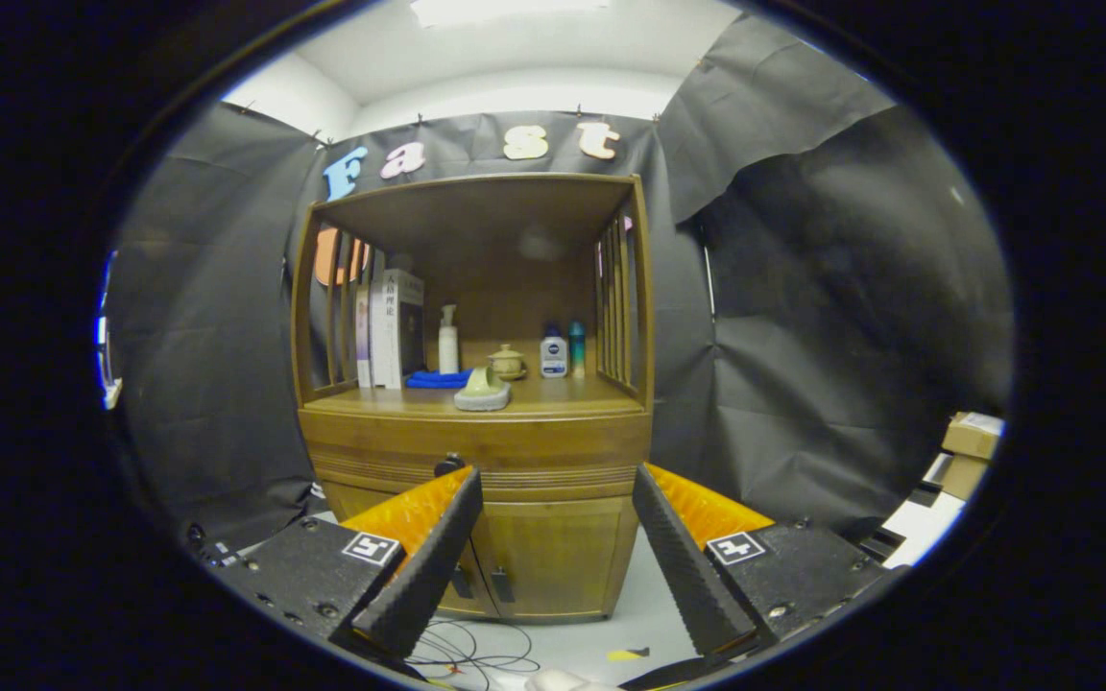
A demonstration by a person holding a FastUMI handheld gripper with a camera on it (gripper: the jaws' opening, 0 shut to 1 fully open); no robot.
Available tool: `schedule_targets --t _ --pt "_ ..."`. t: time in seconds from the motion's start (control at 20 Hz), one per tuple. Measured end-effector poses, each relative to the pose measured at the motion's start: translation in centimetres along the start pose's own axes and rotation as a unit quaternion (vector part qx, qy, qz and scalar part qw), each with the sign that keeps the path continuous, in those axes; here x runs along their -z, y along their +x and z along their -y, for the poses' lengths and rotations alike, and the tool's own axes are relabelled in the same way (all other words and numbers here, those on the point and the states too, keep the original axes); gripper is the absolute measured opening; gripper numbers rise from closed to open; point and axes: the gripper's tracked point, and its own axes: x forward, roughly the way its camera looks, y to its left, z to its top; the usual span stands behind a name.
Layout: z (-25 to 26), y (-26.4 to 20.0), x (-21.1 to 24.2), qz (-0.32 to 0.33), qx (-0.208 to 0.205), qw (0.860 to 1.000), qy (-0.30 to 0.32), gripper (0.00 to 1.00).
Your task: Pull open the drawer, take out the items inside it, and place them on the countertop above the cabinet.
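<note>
Ahead of the tool: wooden cabinet (476,461) stands against the black cloth wall, well beyond the fingers, seen straight on.
Tool: tool (558,485) spread wide, nothing between its fingers; black ribbed pads (438,557) angle outward, orange backing behind each.
Drawer: drawer (476,467) sits shut in the band just under the table, its dark knob (448,464) showing just above the left finger's tip.
Table: table (553,395) is the cabinet's top surface, under an open wooden shelf frame with slatted sides.
On the table, left: books (390,328) stand upright against the left slats.
On the table, middle: white pump bottle (448,340) stands behind a folded blue cloth (436,379); a small lidded pot (507,362) sits just right of the cloth; a pale green item on a grey base (482,392) lies near the front edge, what it is I cannot tell.
On the table, right: white bottle with blue label (554,353) and a teal bottle (577,347) stand side by side near the right slats.
Below the drawer: two cabinet doors (553,557), shut, small dark handles at the centre seam.
Floor: thin dark cables (476,657) lie looped in front of the cabinet; a yellow tape mark (628,655) lies nearby.
Far right: cardboard boxes (971,443) sit against the cloth wall.
</note>
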Motion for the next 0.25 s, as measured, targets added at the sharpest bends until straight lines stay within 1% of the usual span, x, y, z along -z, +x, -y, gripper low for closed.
schedule_targets --t 0.25 --pt "0.0 -0.15 0.02 0.003 0.0 1.0 -0.002 1.0"
